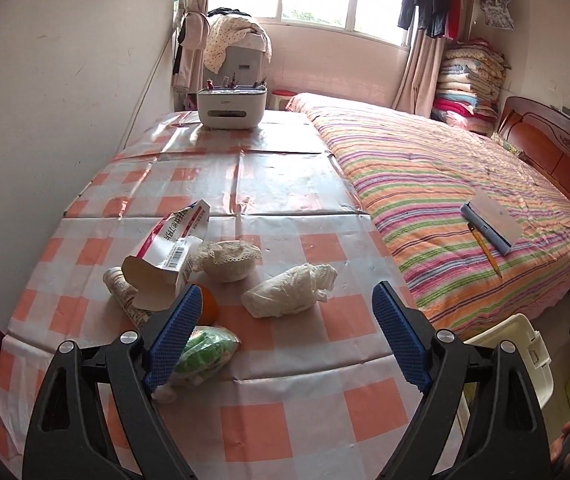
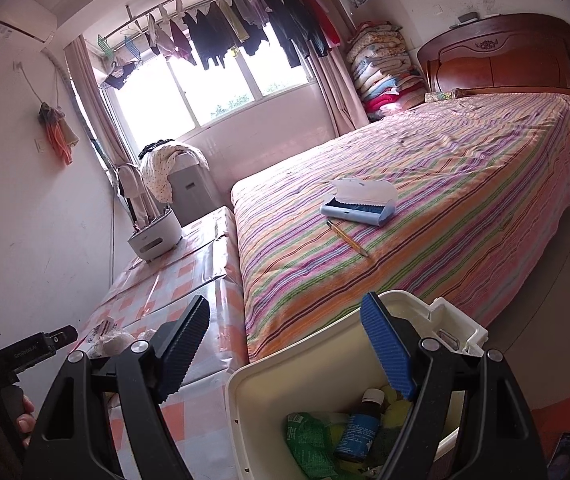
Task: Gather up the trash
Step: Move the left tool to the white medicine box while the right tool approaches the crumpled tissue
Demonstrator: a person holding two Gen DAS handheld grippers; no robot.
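Plainly, left gripper (image 1: 285,336) spread wide over the table's (image 1: 285,184) near edge, crumpled white wrapper (image 1: 289,290) beside torn carton (image 1: 173,252), green packet (image 1: 209,350) half hidden — right gripper (image 2: 285,346) parted, empty, above white bin (image 2: 285,384), contents partly cut off.

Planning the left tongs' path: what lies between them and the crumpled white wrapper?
Left wrist view: only bare checkered tablecloth lies between the open left tongs and the crumpled white wrapper.
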